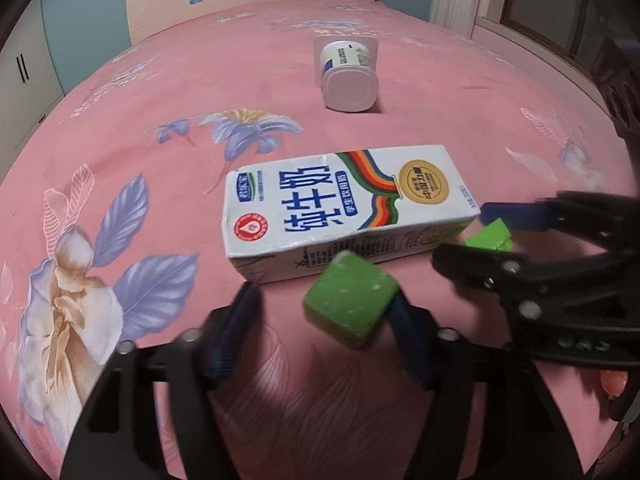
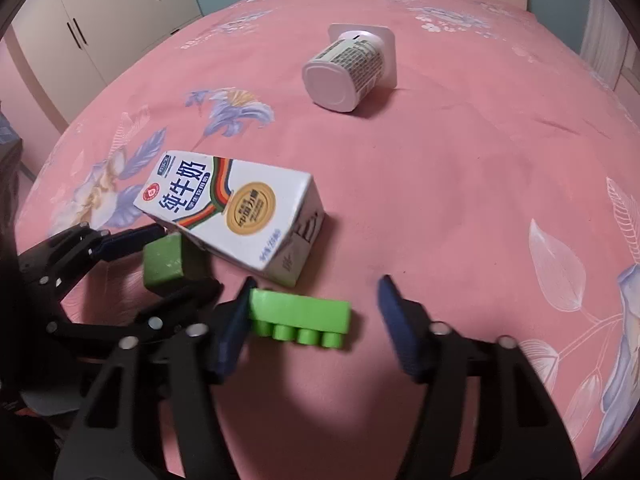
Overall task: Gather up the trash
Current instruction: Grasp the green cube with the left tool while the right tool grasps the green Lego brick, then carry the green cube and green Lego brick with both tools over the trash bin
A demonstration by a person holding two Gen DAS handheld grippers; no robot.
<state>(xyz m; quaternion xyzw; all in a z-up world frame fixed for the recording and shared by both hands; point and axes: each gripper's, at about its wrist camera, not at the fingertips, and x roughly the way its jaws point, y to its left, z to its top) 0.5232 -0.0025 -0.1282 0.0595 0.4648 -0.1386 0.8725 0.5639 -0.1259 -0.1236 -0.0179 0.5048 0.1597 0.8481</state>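
A white milk carton (image 1: 348, 208) (image 2: 236, 216) lies flat on the pink bed. Farther back a white yogurt cup (image 1: 348, 76) (image 2: 344, 76) lies on its side. My left gripper (image 1: 324, 304) is open around a dark green block (image 1: 352, 304) (image 2: 164, 264). The block touches the right pad, with a gap to the left pad. My right gripper (image 2: 312, 300) is open around a bright green studded brick (image 2: 300, 316) (image 1: 490, 238). The brick's end meets the left pad and stands clear of the right pad. Both grippers sit just in front of the carton, side by side.
The floral pink bedsheet (image 1: 160, 92) covers the whole bed. A headboard (image 1: 248, 4) stands at the far end, wardrobe doors (image 2: 100, 12) to the left, and a curtain with a window (image 1: 520, 8) to the right.
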